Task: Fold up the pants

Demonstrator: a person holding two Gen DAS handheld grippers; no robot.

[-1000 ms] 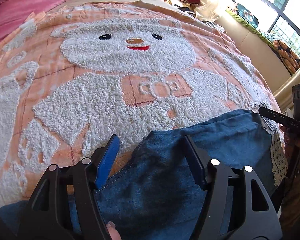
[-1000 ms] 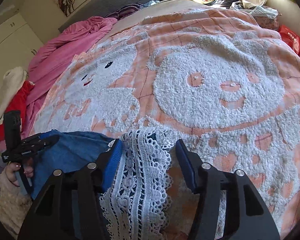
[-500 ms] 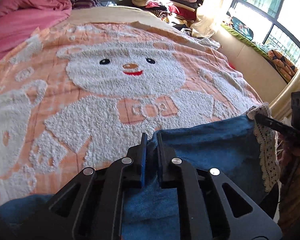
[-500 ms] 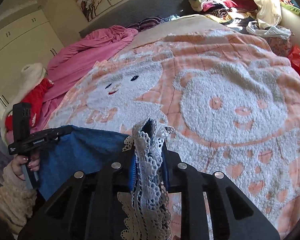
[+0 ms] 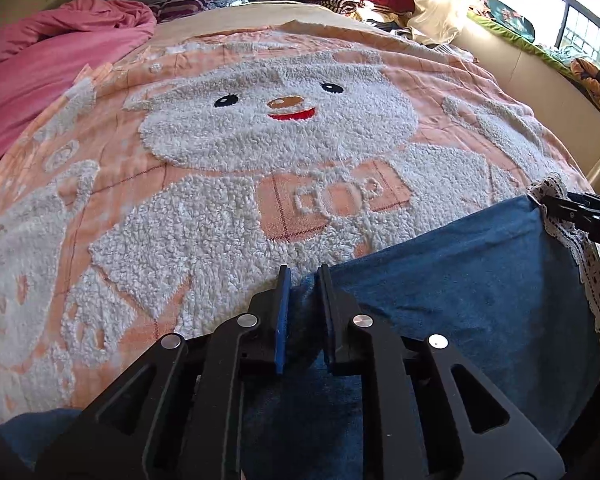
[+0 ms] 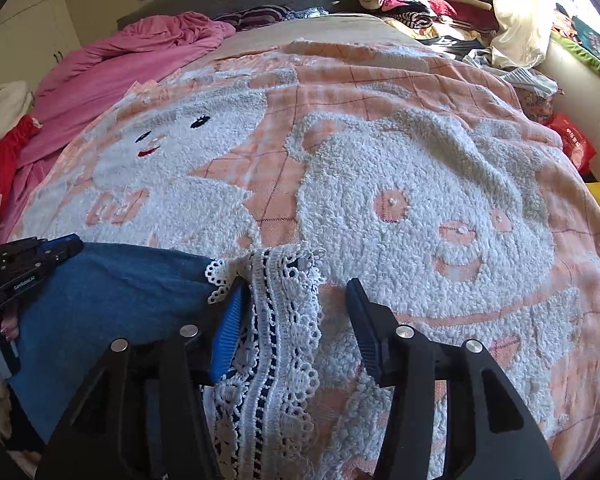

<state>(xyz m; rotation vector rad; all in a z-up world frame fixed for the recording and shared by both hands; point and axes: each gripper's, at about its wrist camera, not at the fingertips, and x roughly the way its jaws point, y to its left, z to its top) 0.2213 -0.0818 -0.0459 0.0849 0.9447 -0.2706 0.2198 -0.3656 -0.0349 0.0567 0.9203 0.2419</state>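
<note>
Between opening left claw (image 5: 303,276) pads: pants (image 5: 460,280) edge.

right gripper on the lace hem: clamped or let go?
Let go, jaws opening. The right gripper straddles the lace hem; the lace lies beside its left finger, the other finger standing clear.

Your left wrist camera sits low behind the left gripper (image 5: 303,276), close over the near bed edge, tilted down and facing across the blanket (image 5: 204,216) toward the window side. Your right wrist camera sits likewise behind the right gripper (image 6: 296,292), further right, facing the headboard end. Both views share the blue pants (image 5: 460,280), their lace trim (image 6: 284,320), the bear pattern and the pink quilt (image 6: 132,60). Each view catches the other gripper at its edge.
</note>
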